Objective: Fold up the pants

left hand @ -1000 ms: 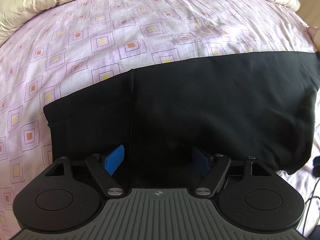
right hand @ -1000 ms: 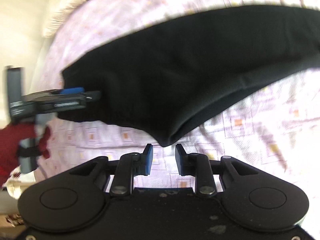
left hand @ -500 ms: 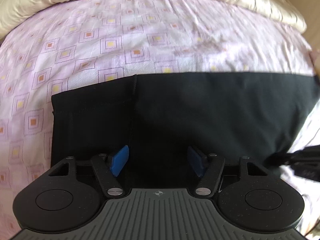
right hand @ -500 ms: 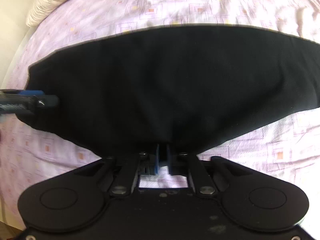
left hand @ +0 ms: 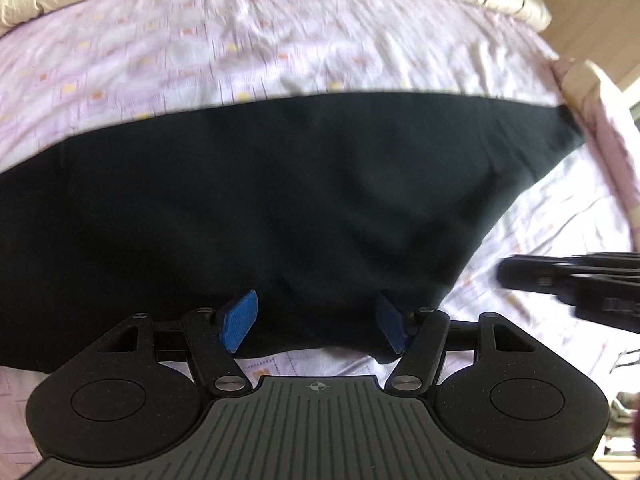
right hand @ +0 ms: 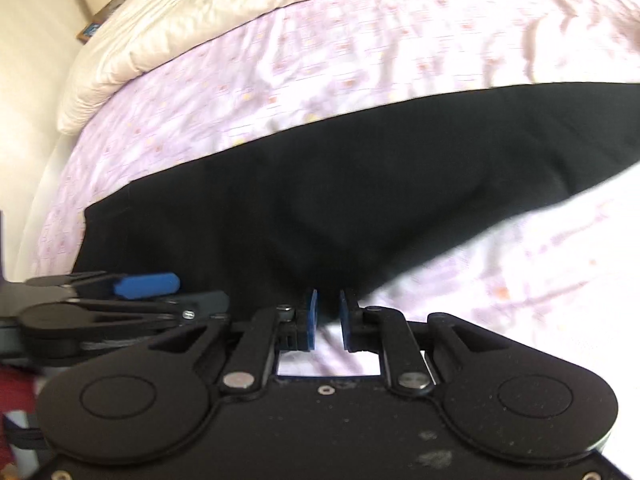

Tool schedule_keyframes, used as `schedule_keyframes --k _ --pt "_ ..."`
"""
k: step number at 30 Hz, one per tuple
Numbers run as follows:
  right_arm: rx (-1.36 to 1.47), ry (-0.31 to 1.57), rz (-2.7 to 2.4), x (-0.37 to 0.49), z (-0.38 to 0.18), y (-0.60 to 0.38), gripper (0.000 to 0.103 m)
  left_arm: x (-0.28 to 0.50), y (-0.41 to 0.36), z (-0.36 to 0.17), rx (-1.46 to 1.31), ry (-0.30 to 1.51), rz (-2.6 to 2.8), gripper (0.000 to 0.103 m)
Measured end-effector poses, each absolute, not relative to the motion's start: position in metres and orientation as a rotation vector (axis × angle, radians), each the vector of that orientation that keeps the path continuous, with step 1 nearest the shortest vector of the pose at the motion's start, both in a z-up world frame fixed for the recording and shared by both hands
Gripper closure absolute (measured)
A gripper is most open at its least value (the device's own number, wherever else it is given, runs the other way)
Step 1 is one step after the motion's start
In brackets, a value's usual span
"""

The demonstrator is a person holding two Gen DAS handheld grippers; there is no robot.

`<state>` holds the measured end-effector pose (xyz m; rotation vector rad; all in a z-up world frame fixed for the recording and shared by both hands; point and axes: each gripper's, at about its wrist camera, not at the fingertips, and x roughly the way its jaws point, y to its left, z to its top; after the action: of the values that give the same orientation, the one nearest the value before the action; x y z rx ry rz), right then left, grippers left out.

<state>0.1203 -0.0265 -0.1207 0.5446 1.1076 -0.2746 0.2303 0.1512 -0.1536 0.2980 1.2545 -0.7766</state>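
1. The bed sheet (left hand: pixel 280 40) fills most of both views, a pale pink cloth printed with small squares and rumpled in soft creases. The print is smeared by blur.

2. A cream duvet (right hand: pixel 200 12) lies bunched along the far edge of the sheet, seen in both wrist views.

3. The pants (left hand: pixel 260 208), plain black, lie flat across the sheet as a wide band. In the left wrist view their near edge curves in just in front of the tool, with a strip of sheet showing beneath it. In the right wrist view the cloth (right hand: pixel 360 200) narrows toward the camera and one squared end sits at the left.

4. The left gripper (left hand: pixel 316 320) hangs over the near edge of the pants, its blue pads (left hand: pixel 238 318) spread wide apart, with nothing pinched between them. From the right wrist view it shows side-on at the left (right hand: pixel 148 286), low over the cloth.

5. The right gripper (right hand: pixel 327 316) has its blue pads close together with a narrow gap. The tip of the black cloth reaches down into that gap, but I cannot tell whether the pads are pinching it. In the left wrist view it appears as a blurred dark shape at the right (left hand: pixel 568 276), over bare sheet just beside the pants.
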Motion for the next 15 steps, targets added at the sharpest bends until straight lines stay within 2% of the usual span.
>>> schedule_keyframes --k 8,15 --pt "0.569 1.136 -0.375 0.043 -0.116 -0.050 0.079 0.239 0.149 -0.165 0.230 1.295 -0.687 0.039" --pt "0.593 1.138 -0.372 0.008 -0.117 -0.094 0.078 0.248 0.138 -0.167 0.207 1.308 -0.590 0.039"
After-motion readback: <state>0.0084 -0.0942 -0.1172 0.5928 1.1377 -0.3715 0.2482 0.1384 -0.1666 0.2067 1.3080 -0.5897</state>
